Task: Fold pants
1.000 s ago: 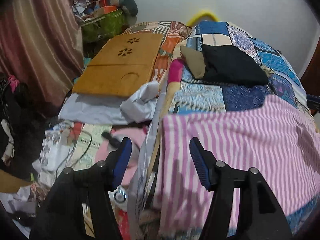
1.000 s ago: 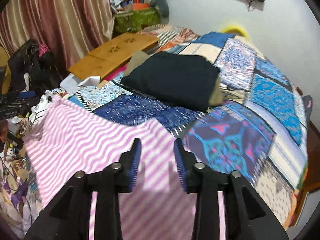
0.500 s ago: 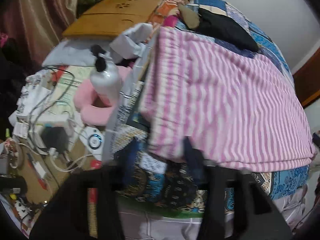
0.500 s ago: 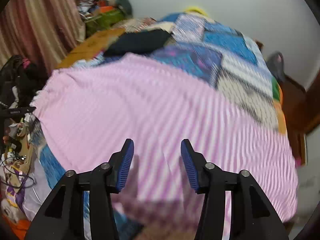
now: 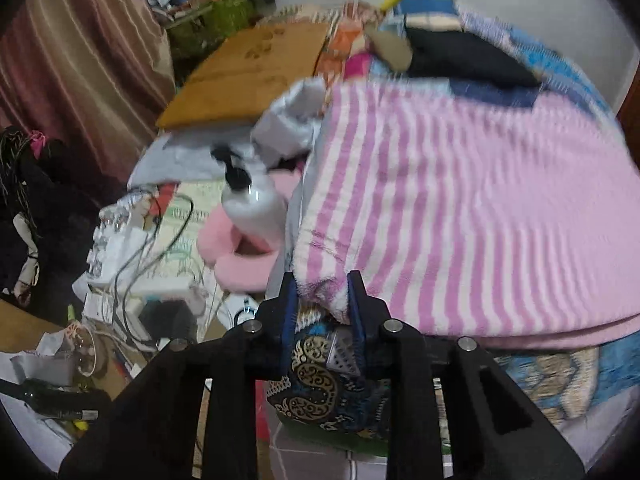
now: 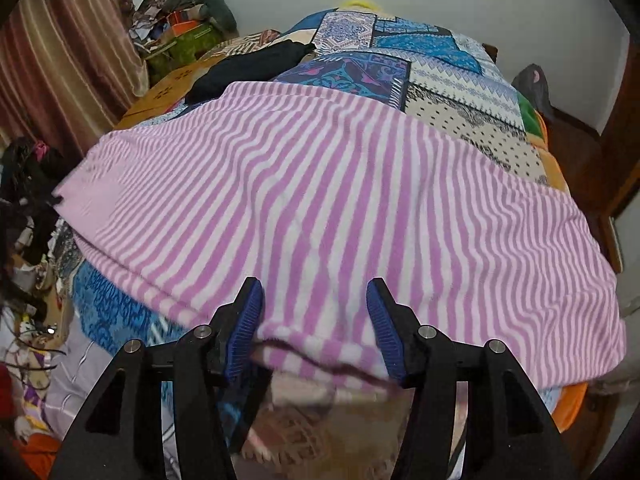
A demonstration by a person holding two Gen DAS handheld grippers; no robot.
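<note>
Lying flat on the bed (image 6: 460, 80), the pink striped pants (image 6: 340, 200) reach its near edge. The left gripper (image 5: 322, 300) looks pinched on a corner, though that view is blurry. The right gripper (image 6: 314, 320) has fingers wide apart around the hem.

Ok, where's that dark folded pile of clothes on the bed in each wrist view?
Left wrist: dark folded clothes sit upper right, beyond the striped pants.
Right wrist: dark folded clothes sit upper left of centre, just past the pants' far edge.
Shared landmark: the wooden board beside them.
</note>
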